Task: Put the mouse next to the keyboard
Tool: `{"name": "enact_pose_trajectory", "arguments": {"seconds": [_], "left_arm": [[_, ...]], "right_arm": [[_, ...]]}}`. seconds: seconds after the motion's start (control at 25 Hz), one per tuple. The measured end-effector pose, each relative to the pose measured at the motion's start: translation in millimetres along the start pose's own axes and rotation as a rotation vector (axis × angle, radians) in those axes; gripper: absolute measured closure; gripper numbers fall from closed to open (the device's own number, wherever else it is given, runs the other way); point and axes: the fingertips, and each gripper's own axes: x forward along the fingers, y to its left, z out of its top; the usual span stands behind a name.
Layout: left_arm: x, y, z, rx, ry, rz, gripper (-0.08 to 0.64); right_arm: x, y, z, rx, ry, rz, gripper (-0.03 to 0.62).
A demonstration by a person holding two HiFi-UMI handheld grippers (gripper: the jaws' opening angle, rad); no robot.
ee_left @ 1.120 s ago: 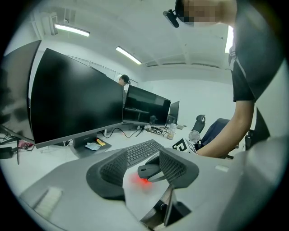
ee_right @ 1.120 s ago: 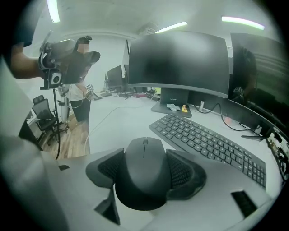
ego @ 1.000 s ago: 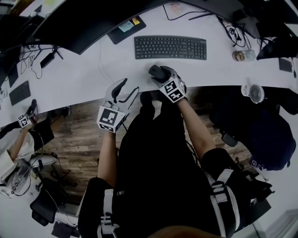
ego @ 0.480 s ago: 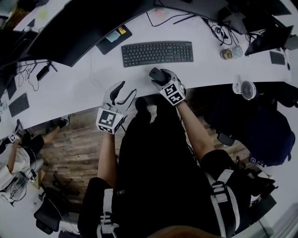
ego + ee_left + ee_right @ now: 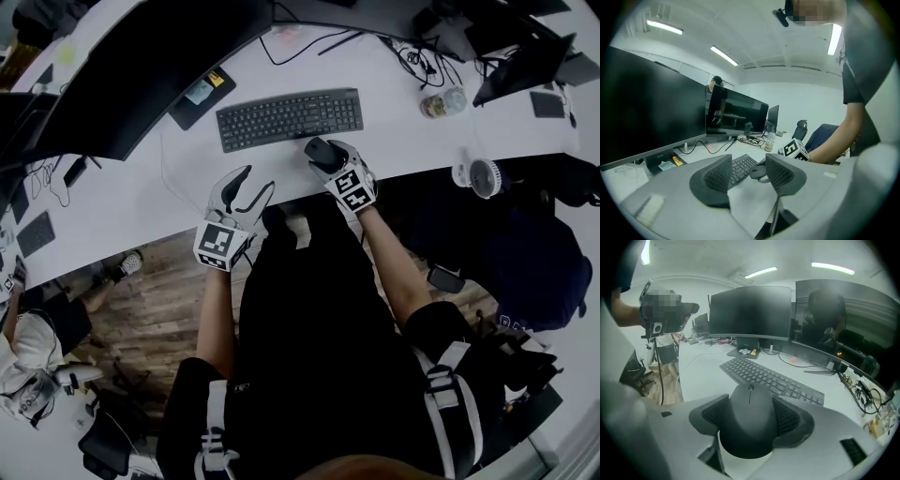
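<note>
The white surface carries a black keyboard. The left gripper hovers at its near edge, fingers apart and holding nothing. The right gripper has its fingers clamped wide on the sides of the mouse, just in front of the keyboard's right end. The mouse is a matt dark dome, its long axis and scroll wheel pointing at the keys.

Left gripper empty, jaws apart, nose toward 1 o'clock in head view; marker cube at its 7 o'clock end; left forearm bare, running roughly straight toward 12 o'clock. Right gripper clamped on mouse, both pads against its flanks, nose toward 11 o'clock; right forearm bare, angled in from 5 o'clock; grippers near each other, not touching.
</note>
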Motion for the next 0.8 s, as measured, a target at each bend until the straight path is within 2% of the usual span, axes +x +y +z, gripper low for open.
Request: {"name": "enact_pose_trajectory", "arguments": {"seconds": [0.32,0.8], "left_arm": [[44.0,-14.2,11.2,-0.002,0.016,-0.024,0.339],[100.6,-23.8,24.2,-0.003,0.032,-0.014,0.339]], "right_arm": [[-17.6,-49.9,-22.8,0.039,0.010,-0.029,0.299],[-30.6,-114.7,-52.2,0.074,0.028,-0.045,0.299]]}}
